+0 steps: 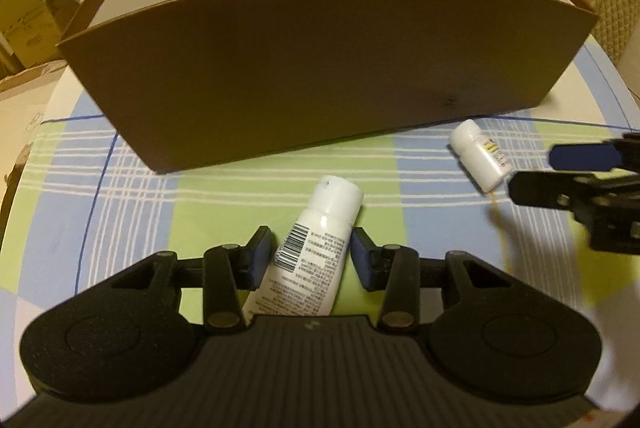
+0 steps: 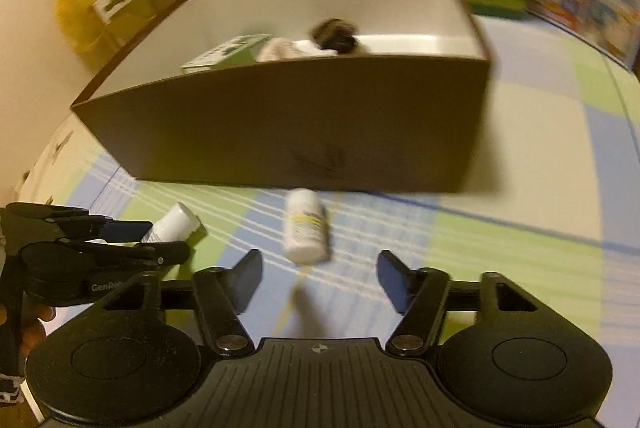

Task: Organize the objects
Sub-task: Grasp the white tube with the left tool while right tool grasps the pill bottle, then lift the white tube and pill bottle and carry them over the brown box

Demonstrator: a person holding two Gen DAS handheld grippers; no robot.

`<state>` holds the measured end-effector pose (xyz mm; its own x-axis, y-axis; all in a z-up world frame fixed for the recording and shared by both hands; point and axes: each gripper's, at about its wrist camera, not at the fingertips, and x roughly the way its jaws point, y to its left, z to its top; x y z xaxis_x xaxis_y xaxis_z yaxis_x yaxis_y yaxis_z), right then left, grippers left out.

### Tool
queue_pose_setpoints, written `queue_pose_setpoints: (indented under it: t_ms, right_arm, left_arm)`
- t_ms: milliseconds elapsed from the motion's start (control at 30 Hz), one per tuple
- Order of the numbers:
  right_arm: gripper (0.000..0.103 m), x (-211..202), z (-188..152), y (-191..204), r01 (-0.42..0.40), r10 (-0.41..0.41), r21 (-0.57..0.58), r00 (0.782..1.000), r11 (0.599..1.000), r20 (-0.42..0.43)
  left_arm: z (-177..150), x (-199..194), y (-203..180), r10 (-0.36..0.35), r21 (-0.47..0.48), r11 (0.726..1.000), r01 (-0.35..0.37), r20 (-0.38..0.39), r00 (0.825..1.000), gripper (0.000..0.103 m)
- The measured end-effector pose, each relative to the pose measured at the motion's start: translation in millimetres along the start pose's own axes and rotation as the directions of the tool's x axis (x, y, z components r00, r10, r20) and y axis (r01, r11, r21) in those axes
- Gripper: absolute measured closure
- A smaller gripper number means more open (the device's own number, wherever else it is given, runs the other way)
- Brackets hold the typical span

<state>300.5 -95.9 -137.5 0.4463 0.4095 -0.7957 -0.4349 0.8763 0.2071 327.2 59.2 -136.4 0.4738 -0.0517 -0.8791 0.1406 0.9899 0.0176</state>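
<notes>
My left tongs grip the white tube; my right tongs stand open short of the pill bottle.

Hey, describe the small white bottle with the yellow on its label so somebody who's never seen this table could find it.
Find the big brown box on the checked tablecloth. The small white bottle lies on its side just before the box's front wall. Unlike the longer white tube nearby, it is stubby, with a yellow-marked label.

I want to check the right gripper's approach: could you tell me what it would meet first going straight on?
Most likely the small white bottle lying on the checked tablecloth, just ahead of the right gripper, whose jaws stand apart.
</notes>
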Motion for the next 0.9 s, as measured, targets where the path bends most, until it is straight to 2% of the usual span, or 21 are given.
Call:
queue_pose_setpoints:
  t_ms: [267, 400, 633, 900]
  right_arm:
    - [0.064, 38.0, 13.4, 5.5, 0.018, -0.02, -0.055, 0.999, 0.998, -0.028]
    - [0.079, 45.8, 12.2, 5.5, 0.008, -0.011, -0.072, 0.999, 0.997, -0.049]
    - [0.079, 38.0, -3.0, 6.0, -0.022, 0.017, -0.096, 0.998, 0.995, -0.054]
    - [0.079, 12.4, -38.9, 6.2, -0.054, 0.046, -0.13, 0.997, 0.99, -0.067]
  left_arm:
    - [-3.5, -2.2, 4.8, 0.023, -0.037, 0.999, -0.024, -0.01, 1.0, 0.064]
    - [-8.7, -7.9, 8.4, 0.038, -0.051, 0.998, -0.039, -0.012, 0.999, 0.064]
    - [-19.6, -16.9, 6.2, 0.063, -0.101, 0.993, -0.065, -0.023, 0.998, 0.065]
    - [-44.0, -32.4, -6.7, 0.075, -0.174, 0.981, -0.08, -0.034, 0.997, 0.066]
